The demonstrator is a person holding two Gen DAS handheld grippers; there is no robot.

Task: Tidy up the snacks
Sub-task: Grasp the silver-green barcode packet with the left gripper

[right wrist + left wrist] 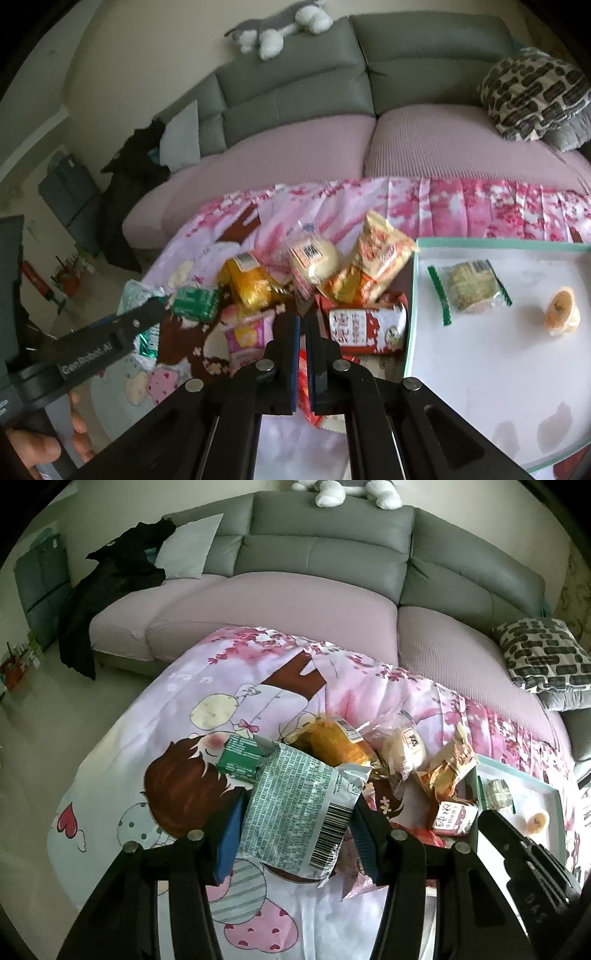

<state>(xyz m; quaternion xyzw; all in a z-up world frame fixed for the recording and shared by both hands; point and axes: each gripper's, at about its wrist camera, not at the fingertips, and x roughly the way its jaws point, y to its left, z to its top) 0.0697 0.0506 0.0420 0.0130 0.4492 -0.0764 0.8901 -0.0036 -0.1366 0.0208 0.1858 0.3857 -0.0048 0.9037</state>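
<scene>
My left gripper (295,823) is shut on a silver-green snack packet (295,812) with a barcode and holds it above the cartoon-print cloth (122,775). A pile of snacks lies ahead: a green pack (240,757), a yellow bun pack (332,742), a pale bun (402,747), orange packets (450,768) and a red-white pack (452,818). My right gripper (302,325) has its jaws almost together on a red-orange wrapper (304,387), just before the red-white pack (365,328). The white tray (480,369) at the right holds a green-edged cake pack (469,288) and a jelly cup (563,312).
A grey and pink sofa (295,602) stands behind the table, with a patterned cushion (543,657) at the right and black clothing (110,587) at the left. A plush toy (280,26) lies on the sofa back. The left gripper's arm (92,350) crosses the right wrist view at lower left.
</scene>
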